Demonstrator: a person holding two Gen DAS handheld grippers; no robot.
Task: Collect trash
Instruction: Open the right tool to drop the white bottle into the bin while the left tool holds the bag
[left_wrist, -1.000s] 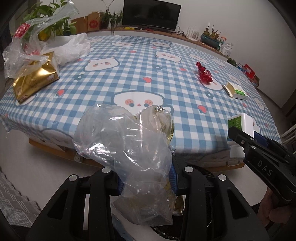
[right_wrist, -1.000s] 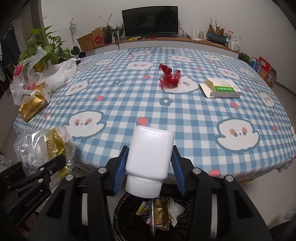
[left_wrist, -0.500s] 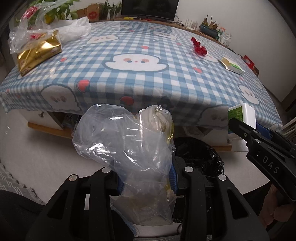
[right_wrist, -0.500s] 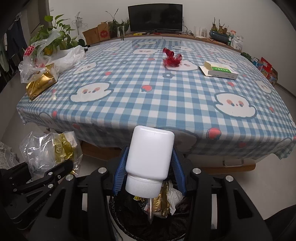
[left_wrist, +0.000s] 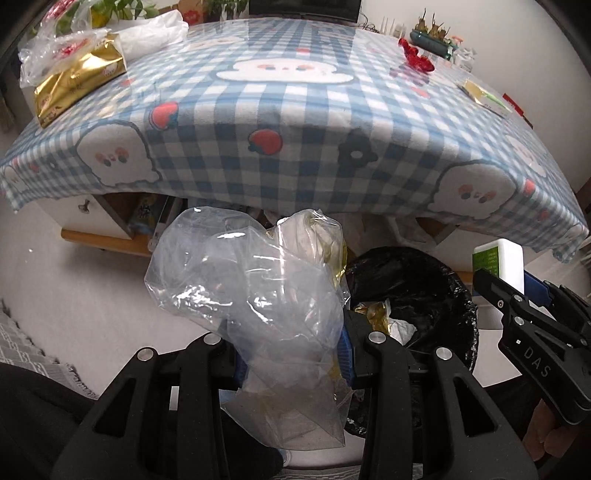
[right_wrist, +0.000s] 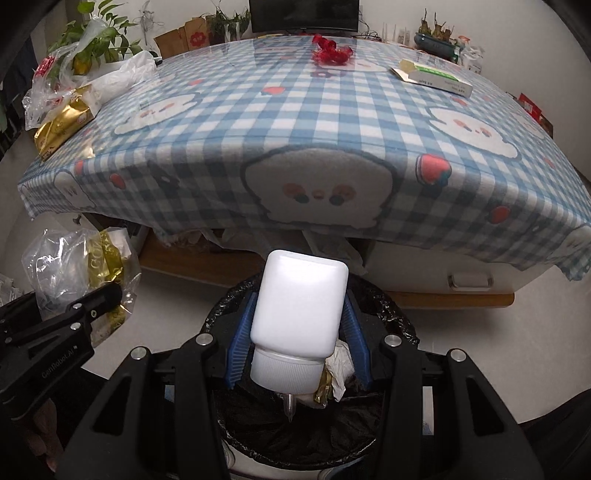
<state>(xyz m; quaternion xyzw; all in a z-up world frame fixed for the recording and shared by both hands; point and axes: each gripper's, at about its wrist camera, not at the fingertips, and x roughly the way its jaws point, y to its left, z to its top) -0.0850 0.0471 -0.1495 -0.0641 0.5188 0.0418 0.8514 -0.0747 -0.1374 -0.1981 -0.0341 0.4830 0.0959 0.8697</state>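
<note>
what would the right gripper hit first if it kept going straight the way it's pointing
Most likely the trash already in the black-lined bin: the right gripper, shut on the white bottle, points down into the opening, so the bottle would meet the crumpled paper first. Depth is hard to judge.

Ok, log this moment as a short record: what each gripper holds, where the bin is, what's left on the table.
left gripper: shut on clear plastic bag
right gripper: shut on white bottle, cap pointing down
bin: black-lined, on the floor in front of the table, directly under the bottle, trash already inside
left on table: gold packet, red wrapper, green-white box
</note>
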